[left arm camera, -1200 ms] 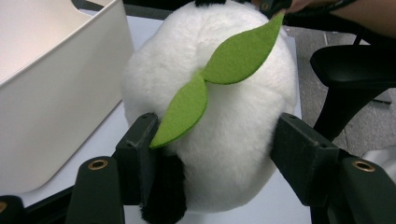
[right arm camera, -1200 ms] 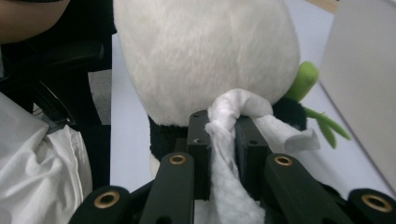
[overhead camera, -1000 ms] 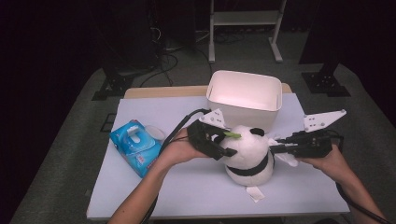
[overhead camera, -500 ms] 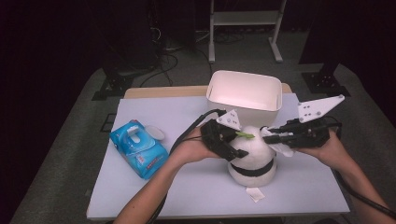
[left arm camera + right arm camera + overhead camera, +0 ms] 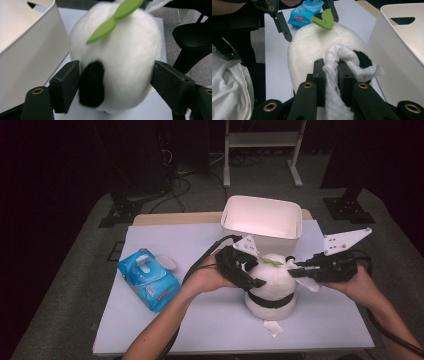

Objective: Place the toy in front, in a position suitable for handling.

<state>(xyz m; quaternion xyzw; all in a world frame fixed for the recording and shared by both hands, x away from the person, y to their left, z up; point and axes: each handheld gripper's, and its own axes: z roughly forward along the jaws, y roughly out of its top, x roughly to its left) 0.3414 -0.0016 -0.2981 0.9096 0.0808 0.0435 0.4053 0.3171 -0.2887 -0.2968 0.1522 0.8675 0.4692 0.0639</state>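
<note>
fluffy white plush toy (image 5: 272, 285) with black band sits on the tabletop (image 5: 165, 325), soft and light; left gripper (image 5: 248, 279) jaws, just widening, straddle it loosely; right gripper (image 5: 300, 268) pinches a white wipe (image 5: 337, 75) against it. grip its middle gently.

Bin (image 5: 262, 222) just behind plush toy (image 5: 272, 287)

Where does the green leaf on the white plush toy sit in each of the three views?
High view: green leaf on top of the plush toy, centre right.
Left gripper view: leaf at top centre, slanting up to the right.
Right gripper view: leaf at top centre.
Shared landmark: white bin, beside the toy.
</note>
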